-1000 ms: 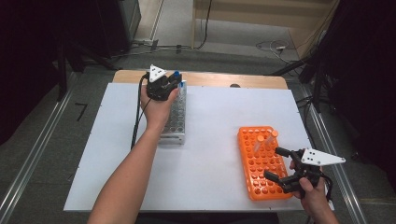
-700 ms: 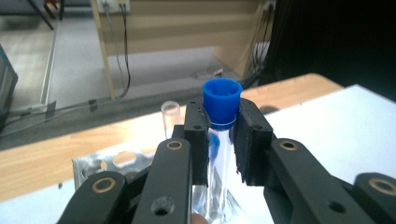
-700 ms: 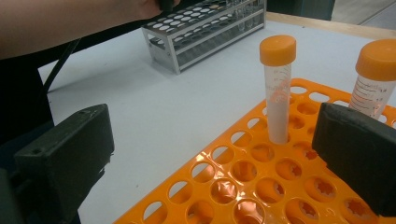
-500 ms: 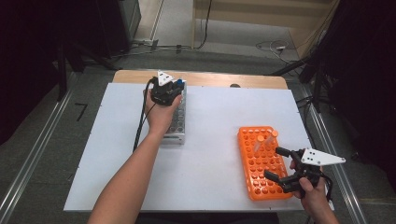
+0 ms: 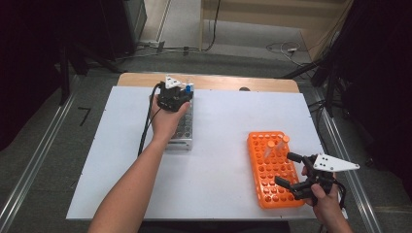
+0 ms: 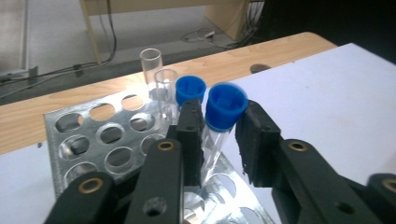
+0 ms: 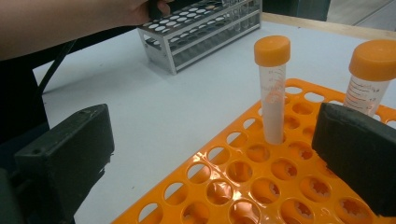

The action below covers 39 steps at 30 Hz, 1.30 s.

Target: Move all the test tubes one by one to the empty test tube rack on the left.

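My left gripper [image 5: 182,92] is at the far end of the metal tube rack [image 5: 182,131]. In the left gripper view a clear tube with a blue cap [image 6: 225,105] stands in the rack [image 6: 93,135] between the jaws of that gripper [image 6: 219,135]. The jaws have just been opening, and a thin gap shows at the right pad. A second blue-capped tube [image 6: 190,88] and two uncapped clear tubes [image 6: 151,65] stand behind it. My right gripper [image 5: 286,169] is open wide over the orange rack [image 5: 272,170], with an orange-capped tube [image 7: 272,88] beyond its jaws.
Another orange-capped tube [image 7: 371,74] stands in the orange rack [image 7: 243,172] behind the right jaw. The white table sheet [image 5: 228,121] lies between the two racks. A wooden table edge [image 5: 218,82] runs along the far side. Floor cables lie beyond it.
The left hand has shifted slightly to the right at the far end of the metal rack. The right hand and its gripper have stayed in place.
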### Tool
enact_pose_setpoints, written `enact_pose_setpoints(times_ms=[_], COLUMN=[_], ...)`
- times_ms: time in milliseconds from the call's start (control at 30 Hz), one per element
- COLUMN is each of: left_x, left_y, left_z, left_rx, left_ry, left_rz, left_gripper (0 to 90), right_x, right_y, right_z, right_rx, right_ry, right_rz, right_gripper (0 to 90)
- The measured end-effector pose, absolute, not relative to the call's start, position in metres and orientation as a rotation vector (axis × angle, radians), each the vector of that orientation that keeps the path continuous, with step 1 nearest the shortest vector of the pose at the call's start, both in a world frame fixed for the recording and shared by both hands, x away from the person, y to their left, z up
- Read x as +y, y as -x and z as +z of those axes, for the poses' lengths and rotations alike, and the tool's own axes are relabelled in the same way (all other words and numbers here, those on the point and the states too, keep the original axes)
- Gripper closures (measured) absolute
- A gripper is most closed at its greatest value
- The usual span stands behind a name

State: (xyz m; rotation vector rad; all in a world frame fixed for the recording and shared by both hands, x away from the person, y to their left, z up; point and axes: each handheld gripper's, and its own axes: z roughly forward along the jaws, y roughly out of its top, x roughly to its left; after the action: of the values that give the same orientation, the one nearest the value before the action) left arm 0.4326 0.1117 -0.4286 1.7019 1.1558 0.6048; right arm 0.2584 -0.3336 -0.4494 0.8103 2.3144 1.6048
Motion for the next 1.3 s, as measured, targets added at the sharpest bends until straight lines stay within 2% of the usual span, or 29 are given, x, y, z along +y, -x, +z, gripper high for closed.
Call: enact_pose_setpoints(times_ms=[267, 500, 700, 833, 1067, 1300], left_x=[0.115, 0.116, 0.116, 0.114, 0.116, 0.113], left_y=[-0.427, -0.408, -0.385, -0.368, -0.339, -0.314], left_z=[-0.423, -0.415, -0.409, -0.41, -0.412, -0.413], left_rx=[1.129, 1.051, 0.992, 0.965, 0.924, 0.881], left_ry=[-1.656, -1.616, -1.602, -1.609, -1.583, -1.621], left_rz=[0.521, 0.441, 0.405, 0.401, 0.368, 0.409], left_gripper=[44.6, 16.8, 3.4, 0.0, 0.0, 0.0], right_x=[-0.335, -0.336, -0.338, -0.337, -0.337, -0.343], right_y=[-0.26, -0.263, -0.267, -0.27, -0.276, -0.291], right_z=[-0.45, -0.449, -0.448, -0.446, -0.442, -0.44], right_rx=[2.302, 2.279, 2.267, 2.259, 2.23, 2.201], right_ry=[-0.827, -0.86, -0.895, -0.909, -0.964, -1.042], right_rz=[1.604, 1.588, 1.57, 1.557, 1.553, 1.547], right_gripper=[0.0, 0.0, 0.0, 0.0, 0.0, 3.7])
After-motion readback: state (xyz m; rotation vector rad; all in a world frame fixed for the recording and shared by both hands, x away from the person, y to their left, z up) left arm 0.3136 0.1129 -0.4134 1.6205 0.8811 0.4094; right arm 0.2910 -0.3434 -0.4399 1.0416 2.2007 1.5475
